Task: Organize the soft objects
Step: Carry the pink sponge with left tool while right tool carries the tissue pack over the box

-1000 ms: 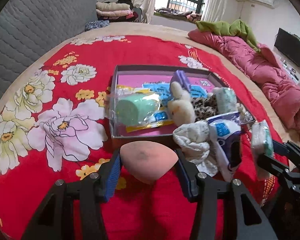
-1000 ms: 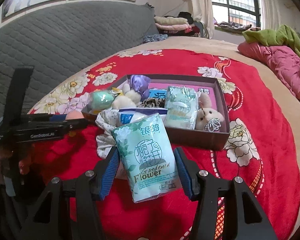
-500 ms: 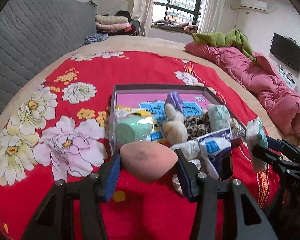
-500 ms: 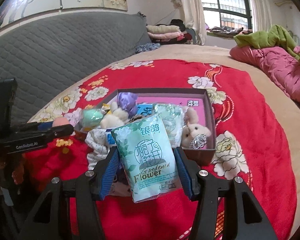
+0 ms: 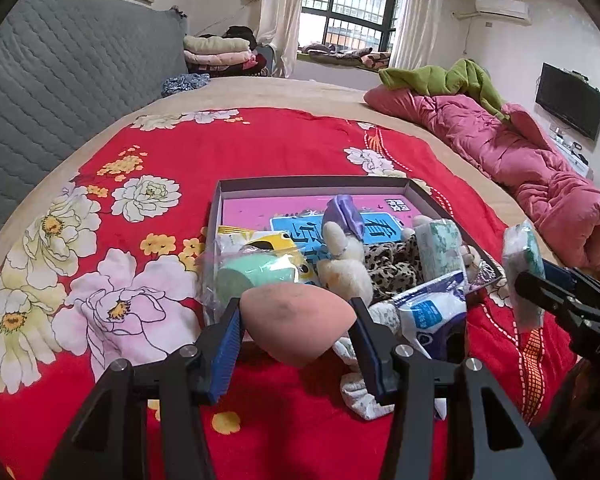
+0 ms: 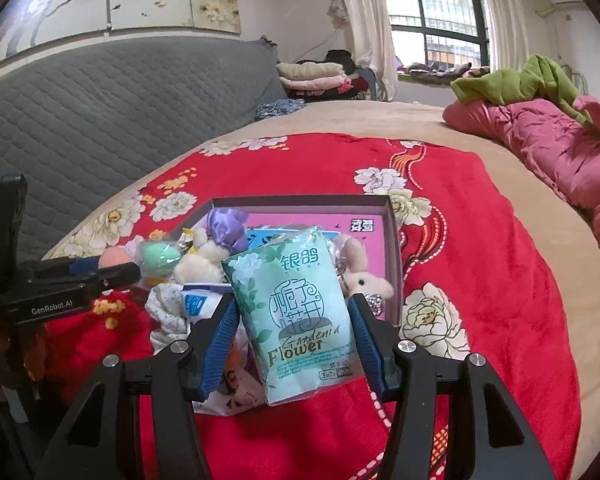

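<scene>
My left gripper (image 5: 298,326) is shut on a peach makeup sponge (image 5: 296,320) and holds it above the red bedspread, short of the box. My right gripper (image 6: 294,334) is shut on a green tissue pack (image 6: 296,312), also raised; it shows at the right in the left wrist view (image 5: 522,268). A shallow dark box (image 5: 228,188) with a pink bottom holds a bagged green sponge (image 5: 252,276), a plush rabbit (image 5: 342,268), a purple scrunchie (image 5: 344,210), a leopard cloth (image 5: 392,268) and another tissue pack (image 5: 438,246). A white sock (image 5: 360,392) and a blue-white packet (image 5: 428,316) lie in front of the box.
The red flowered blanket (image 5: 112,216) covers a beige bed. A grey quilted headboard (image 5: 40,88) rises at the left. A pink duvet (image 5: 540,172) and a green cloth (image 5: 440,76) lie at the right. Folded clothes (image 5: 216,52) are stacked at the back.
Both grippers have lifted and drawn back with their objects still held; the box and the loose items in front of it now sit lower and farther in both views.
</scene>
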The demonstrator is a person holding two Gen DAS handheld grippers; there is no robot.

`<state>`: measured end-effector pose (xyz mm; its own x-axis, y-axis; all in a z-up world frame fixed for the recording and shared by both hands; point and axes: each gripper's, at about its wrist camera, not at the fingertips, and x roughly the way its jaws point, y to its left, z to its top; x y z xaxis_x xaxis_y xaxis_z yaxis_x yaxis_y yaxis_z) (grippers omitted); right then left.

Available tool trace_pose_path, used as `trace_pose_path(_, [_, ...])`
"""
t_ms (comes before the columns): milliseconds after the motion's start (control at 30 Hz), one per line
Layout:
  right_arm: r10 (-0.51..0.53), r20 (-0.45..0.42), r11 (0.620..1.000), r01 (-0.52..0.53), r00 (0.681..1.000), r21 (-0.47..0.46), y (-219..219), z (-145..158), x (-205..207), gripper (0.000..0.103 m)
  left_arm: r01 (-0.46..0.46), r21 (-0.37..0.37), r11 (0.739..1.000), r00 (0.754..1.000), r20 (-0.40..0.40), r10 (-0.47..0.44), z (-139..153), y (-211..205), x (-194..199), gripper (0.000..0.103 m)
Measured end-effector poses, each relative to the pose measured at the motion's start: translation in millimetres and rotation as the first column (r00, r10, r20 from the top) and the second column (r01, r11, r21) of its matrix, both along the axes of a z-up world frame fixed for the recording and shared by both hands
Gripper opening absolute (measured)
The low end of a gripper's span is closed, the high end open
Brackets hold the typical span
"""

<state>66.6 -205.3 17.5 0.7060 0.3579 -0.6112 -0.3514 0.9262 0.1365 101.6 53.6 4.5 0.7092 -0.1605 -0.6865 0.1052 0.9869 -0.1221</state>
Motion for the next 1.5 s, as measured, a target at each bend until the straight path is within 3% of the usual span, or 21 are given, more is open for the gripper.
trace_pose_path(867, [-0.081,0.041,0.997,0.081,0.996,0.018,-16,5,40,0.058,0.001,-0.001,1.0,0.999,-0.05,-0.001,-21,-6,42,0.052])
trace_pose_path(1500, [-0.081,0.005,0.997,0.081,0.997,-0.009,-6,-13,67,0.058,-0.009,0.009,1.0,0.998,-0.06,0.009,-24,-5,49,0.052])
